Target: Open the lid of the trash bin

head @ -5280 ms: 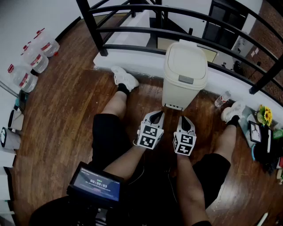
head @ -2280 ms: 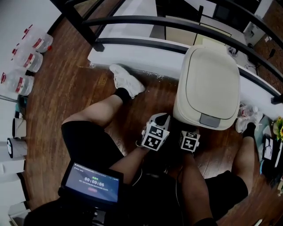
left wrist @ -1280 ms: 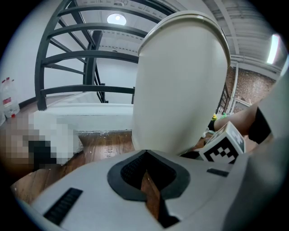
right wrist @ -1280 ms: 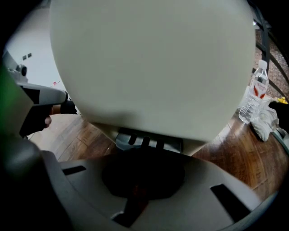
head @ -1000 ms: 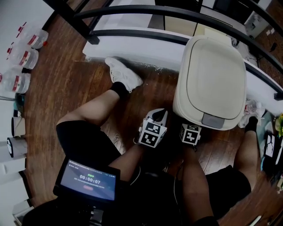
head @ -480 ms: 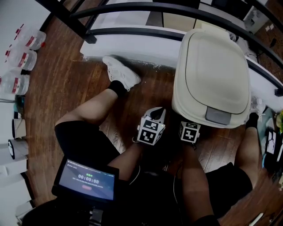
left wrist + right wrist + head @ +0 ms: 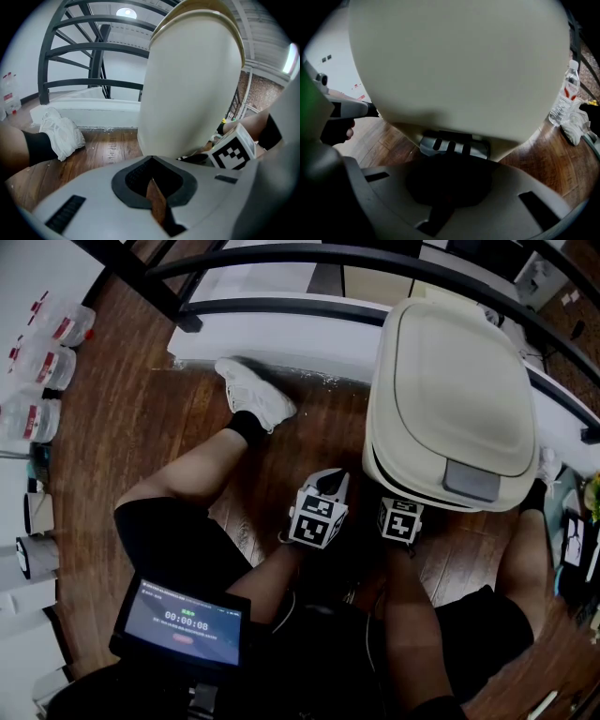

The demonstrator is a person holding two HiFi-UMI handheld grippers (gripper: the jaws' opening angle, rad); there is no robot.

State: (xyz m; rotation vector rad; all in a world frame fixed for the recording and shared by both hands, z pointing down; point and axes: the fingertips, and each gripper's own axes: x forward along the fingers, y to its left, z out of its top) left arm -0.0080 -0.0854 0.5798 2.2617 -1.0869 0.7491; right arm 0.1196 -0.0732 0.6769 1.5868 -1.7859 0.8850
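The cream trash bin (image 7: 450,381) stands between the person's legs, its lid (image 7: 459,362) with a grey latch (image 7: 472,481) at the front. A thin dark gap shows under the lid's front-left edge. My right gripper (image 7: 450,168) is shut, its tips at the bin's foot against the grey foot pedal (image 7: 454,145); in the head view only its marker cube (image 7: 398,521) shows, the tips hidden under the bin's overhang. My left gripper (image 7: 330,480) is shut and empty, just left of the bin's base, which towers over it (image 7: 187,84).
A black railing (image 7: 281,259) and a white ledge (image 7: 272,334) run behind the bin. White shoes (image 7: 253,395), bare legs and a tablet (image 7: 183,620) lie near. Water bottles (image 7: 37,362) stand far left, one more bottle (image 7: 567,93) right of the bin.
The view has closed in over the bin since the first frame. The right gripper's tips went under the bin's front at the pedal. The lid's front has lifted slightly in the last second.
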